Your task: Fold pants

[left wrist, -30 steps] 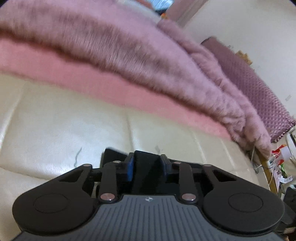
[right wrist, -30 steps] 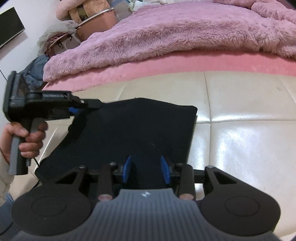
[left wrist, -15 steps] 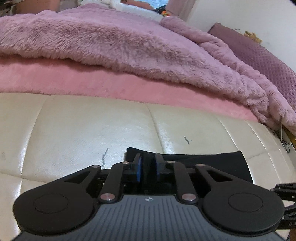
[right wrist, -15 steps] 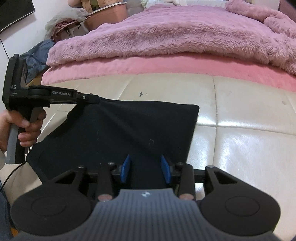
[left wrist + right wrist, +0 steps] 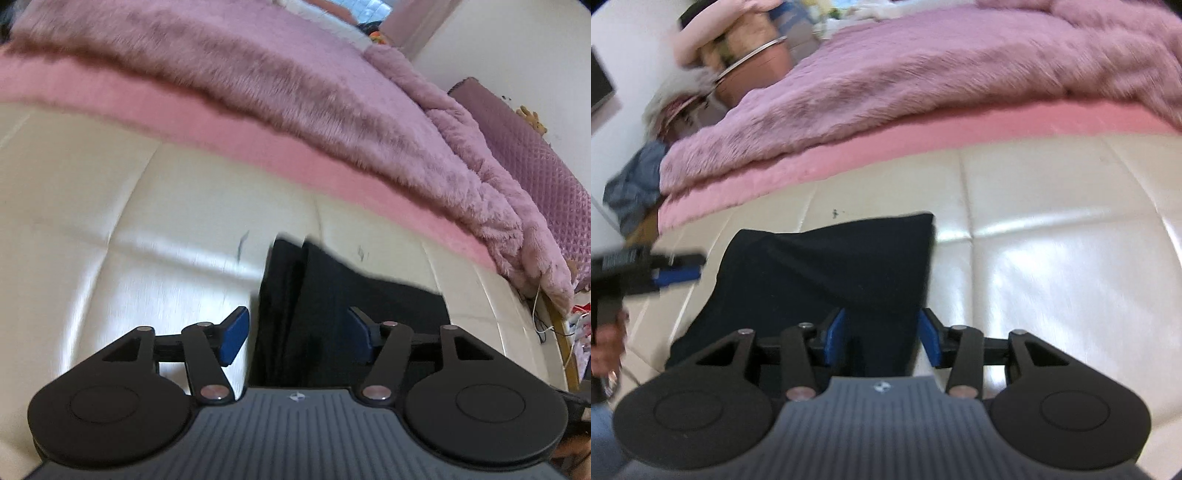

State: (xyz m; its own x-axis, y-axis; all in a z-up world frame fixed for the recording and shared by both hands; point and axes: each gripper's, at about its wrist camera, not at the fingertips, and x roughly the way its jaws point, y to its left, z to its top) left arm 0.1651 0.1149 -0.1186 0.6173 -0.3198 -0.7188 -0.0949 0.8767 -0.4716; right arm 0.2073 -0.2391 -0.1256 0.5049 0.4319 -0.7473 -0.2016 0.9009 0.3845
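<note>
Both grippers, left [image 5: 291, 336] and right [image 5: 882, 338], fingers opening, releasing pants [image 5: 842, 266] flat on bench [image 5: 1052, 258] after fold; fabric between, unpinched.

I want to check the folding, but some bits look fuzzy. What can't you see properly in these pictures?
- Near edge of the black pants: in the right wrist view the right hand-held gripper, jaws opening, covers it.
- Pants' right end: in the left wrist view the left hand-held gripper, also opening, hides it.
- Clutter beyond the fluffy purple blanket: too blurred to name.
</note>
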